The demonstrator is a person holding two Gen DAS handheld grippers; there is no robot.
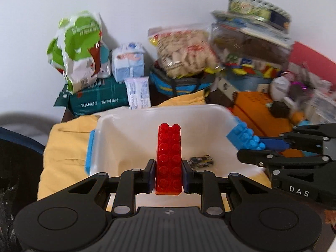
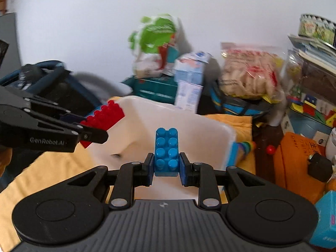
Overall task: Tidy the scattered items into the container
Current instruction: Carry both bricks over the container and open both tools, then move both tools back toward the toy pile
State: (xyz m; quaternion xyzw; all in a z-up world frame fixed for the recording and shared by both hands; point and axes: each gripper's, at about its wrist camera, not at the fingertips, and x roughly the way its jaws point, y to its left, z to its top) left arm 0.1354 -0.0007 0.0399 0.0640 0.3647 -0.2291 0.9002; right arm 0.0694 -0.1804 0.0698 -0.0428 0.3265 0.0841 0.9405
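Bricks are not in yet: we pinch a red brick [image 1: 168, 159] in our left gripper [image 1: 168, 175] and a blue brick [image 2: 166, 152] in our right gripper [image 2: 166, 169], both above the white bin [image 1: 168, 110], where one small toy [image 1: 201, 160] lies.

Bright, even light; blurred background clutter, fisheye-curved dark corners.

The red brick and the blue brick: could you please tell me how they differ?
The red brick, in the left gripper, is longer, with more stud rows than the shorter blue brick in the right gripper. Red looks translucent; blue looks opaque. Both are studded, two studs wide, pinched between fingers over the white container.
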